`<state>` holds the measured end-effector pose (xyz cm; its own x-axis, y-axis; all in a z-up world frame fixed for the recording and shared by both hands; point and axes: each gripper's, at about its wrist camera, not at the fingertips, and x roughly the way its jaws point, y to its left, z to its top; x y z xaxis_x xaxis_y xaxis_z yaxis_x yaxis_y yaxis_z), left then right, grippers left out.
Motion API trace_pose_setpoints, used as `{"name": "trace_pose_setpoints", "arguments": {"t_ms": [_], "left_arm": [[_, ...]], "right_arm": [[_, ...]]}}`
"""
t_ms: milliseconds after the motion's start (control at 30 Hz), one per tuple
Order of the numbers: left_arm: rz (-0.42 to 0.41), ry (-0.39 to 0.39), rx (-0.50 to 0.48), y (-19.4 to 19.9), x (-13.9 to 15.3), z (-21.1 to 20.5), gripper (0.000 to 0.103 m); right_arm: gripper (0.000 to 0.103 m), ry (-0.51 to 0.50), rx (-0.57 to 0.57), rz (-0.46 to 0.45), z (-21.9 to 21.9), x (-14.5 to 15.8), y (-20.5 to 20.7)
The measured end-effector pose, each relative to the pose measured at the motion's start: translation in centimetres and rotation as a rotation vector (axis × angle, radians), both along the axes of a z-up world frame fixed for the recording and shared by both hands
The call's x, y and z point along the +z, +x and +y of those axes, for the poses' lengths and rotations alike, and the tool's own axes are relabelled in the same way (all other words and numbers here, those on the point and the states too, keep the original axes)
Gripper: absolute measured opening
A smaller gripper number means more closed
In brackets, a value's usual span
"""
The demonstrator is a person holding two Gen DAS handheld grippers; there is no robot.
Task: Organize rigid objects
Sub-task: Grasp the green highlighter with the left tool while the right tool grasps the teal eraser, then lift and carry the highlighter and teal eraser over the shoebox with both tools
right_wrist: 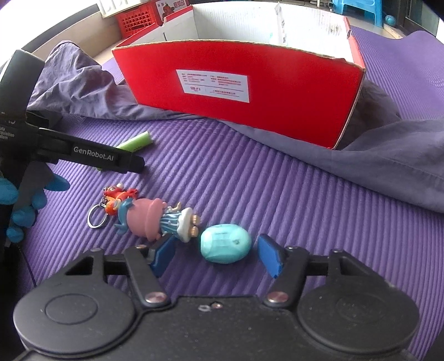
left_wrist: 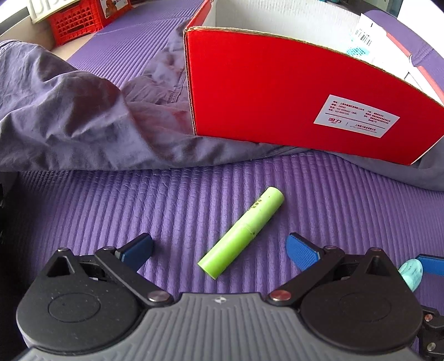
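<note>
Green cylinder [left_wrist: 241,232] lies diagonally on purple ribbed mat [left_wrist: 194,194], between the spread fingers of left gripper [left_wrist: 219,250], touching neither. Right gripper [right_wrist: 216,254] fingers also spread wide, flanking teal egg-shaped object [right_wrist: 226,246] on the mat; right pad close, contact unclear. Cartoon figurine [right_wrist: 155,219] lies on its side just left of the egg, near the left blue finger [right_wrist: 163,257]. Red-orange keychain [right_wrist: 116,198] with metal ring touches the figurine's far end. Red cardboard box [right_wrist: 238,91], open top, white label, sits behind on rumpled purple-grey cloth [right_wrist: 388,155]. Red crate [left_wrist: 75,23] far back.
</note>
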<state>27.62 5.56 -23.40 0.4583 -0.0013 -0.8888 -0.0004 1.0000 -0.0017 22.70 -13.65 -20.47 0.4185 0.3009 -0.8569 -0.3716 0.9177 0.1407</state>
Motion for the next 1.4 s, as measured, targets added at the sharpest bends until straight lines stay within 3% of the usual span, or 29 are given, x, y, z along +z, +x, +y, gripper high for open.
{"name": "trace_pose_setpoints", "arguments": {"t_ms": [233, 400, 500, 567, 600, 733, 767, 1100, 1400], "left_arm": [[0.014, 0.002, -0.002, 0.5, -0.1, 0.1, 0.103], [-0.010, 0.013, -0.006, 0.1, 0.0, -0.3, 0.100], [-0.043, 0.020, -0.019, -0.5, 0.6, -0.8, 0.075], [-0.057, 0.005, -0.028, -0.8, 1.1, -1.1, 0.046], [-0.063, 0.001, -0.024, -0.9, 1.3, -1.2, 0.037], [-0.067, -0.004, -0.015, -1.1, 1.4, -1.4, 0.026], [-0.064, -0.008, -0.013, -1.1, 1.4, -1.3, 0.021], [-0.062, -0.099, -0.003, -2.5, 2.9, -1.5, 0.016], [-0.113, -0.158, -0.010, -4.7, 6.5, -2.2, 0.015]], "right_arm": [[0.064, -0.001, -0.003, 0.000, 0.1, 0.0, 0.1], [0.058, 0.000, -0.003, -0.001, 0.2, 0.1, -0.1], [0.053, 0.008, -0.001, -0.001, 0.3, 0.2, 0.0], [0.052, 0.005, -0.002, -0.004, 0.4, 0.2, -0.1], [0.052, 0.004, -0.003, -0.005, 0.4, 0.1, -0.1], [0.050, 0.004, -0.012, -0.005, 0.4, 0.1, -0.2], [0.039, -0.002, -0.014, -0.005, 0.4, 0.1, -0.2], [0.037, 0.018, -0.049, -0.009, -0.4, 0.6, -1.0], [0.037, 0.073, -0.070, -0.036, -1.1, 3.5, -2.7]]}}
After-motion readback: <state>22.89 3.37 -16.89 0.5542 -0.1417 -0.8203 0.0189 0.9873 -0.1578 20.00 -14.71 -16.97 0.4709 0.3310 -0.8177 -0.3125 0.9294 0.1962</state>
